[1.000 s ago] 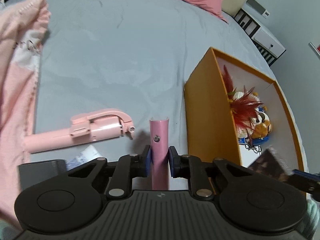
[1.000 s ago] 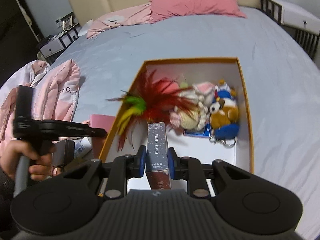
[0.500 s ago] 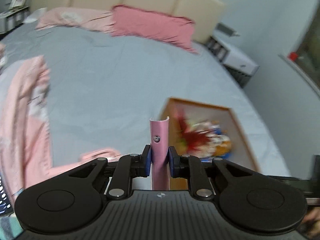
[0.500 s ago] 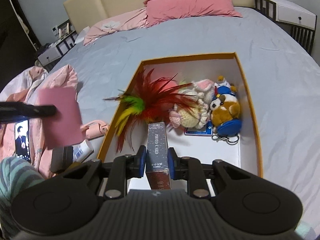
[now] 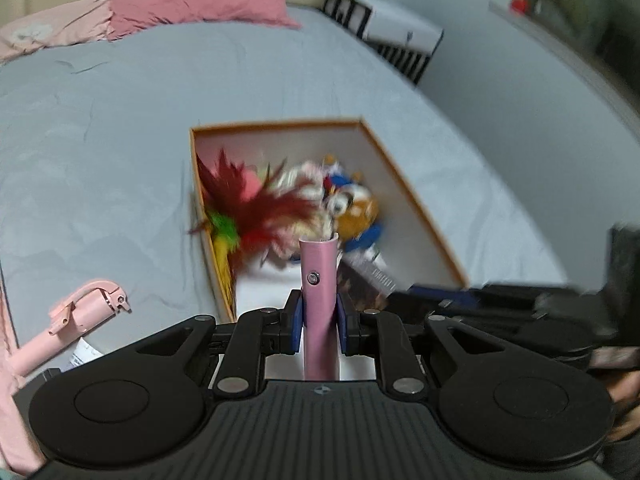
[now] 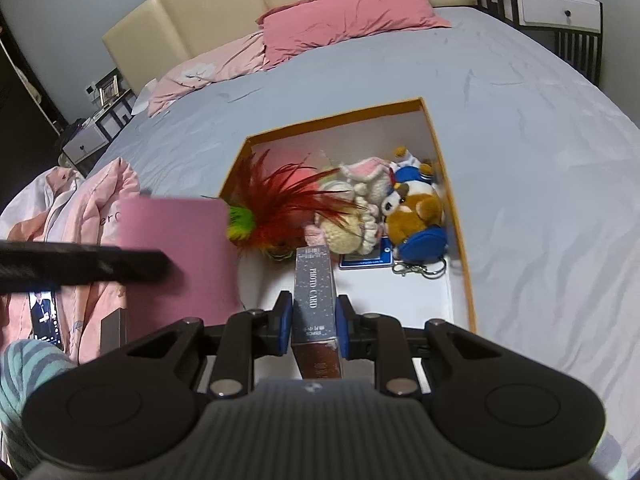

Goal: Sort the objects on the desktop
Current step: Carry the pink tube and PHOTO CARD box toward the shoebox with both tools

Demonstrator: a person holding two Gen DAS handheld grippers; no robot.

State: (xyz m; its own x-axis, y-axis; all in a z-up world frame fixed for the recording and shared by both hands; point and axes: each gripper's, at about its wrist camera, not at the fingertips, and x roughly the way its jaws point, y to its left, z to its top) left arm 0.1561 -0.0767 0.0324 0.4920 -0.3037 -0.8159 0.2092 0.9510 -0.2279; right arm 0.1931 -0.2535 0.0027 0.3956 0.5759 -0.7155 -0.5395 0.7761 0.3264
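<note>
My left gripper [image 5: 319, 324] is shut on a flat pink case [image 5: 319, 280], held edge-on above the near end of the orange box [image 5: 416, 200]. In the right wrist view the case [image 6: 176, 248] shows as a pink rectangle over the box's left rim. My right gripper [image 6: 314, 316] is shut on a dark "PHOTO CARD" box [image 6: 314, 292], held over the near end of the orange box [image 6: 452, 208]. Inside lie a red and green feather toy [image 6: 276, 208], a cream knitted doll [image 6: 352, 228] and a brown plush keychain [image 6: 416, 208].
A pink selfie stick [image 5: 80, 320] lies on the grey bedsheet left of the box. A pink jacket [image 6: 80, 208] and a phone [image 6: 44, 312] lie at the left. Pink pillows [image 6: 344, 12] and a headboard are at the far end. A nightstand [image 6: 560, 8] stands far right.
My left gripper has lifted the pink case off the bed and swung it right, over the orange box. My right gripper has stayed over the box with the photo card box.
</note>
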